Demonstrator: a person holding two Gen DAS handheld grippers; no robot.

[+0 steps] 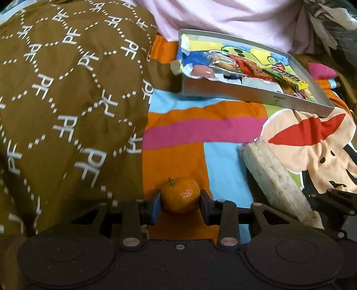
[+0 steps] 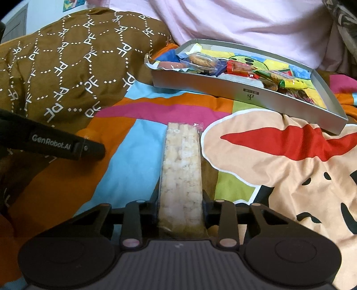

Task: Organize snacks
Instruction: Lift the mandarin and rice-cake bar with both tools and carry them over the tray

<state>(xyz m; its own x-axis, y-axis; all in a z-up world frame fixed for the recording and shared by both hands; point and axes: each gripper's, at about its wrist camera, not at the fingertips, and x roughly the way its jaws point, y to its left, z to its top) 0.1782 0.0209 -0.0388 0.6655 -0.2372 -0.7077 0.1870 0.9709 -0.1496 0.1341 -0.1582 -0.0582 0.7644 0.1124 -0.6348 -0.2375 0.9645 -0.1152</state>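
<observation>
A small orange mandarin (image 1: 180, 194) with a short stem sits between the pads of my left gripper (image 1: 180, 201), which is shut on it just over the colourful bedsheet. My right gripper (image 2: 180, 200) is shut on a long clear-wrapped puffed rice bar (image 2: 181, 169); the bar points away from me toward the tray and also shows in the left wrist view (image 1: 276, 178). The silver tray (image 1: 245, 94) (image 2: 223, 85) lies further back and holds several wrapped snacks, among them cookies (image 2: 200, 61) and a yellow-green bar (image 1: 287, 78).
A brown quilt (image 1: 67, 89) with a white letter pattern is heaped on the left. A pale pink pillow (image 2: 245, 20) lies behind the tray. The bedsheet (image 2: 279, 178) has orange, blue and pink patches. One black arm of the left gripper (image 2: 67, 145) reaches in at the left.
</observation>
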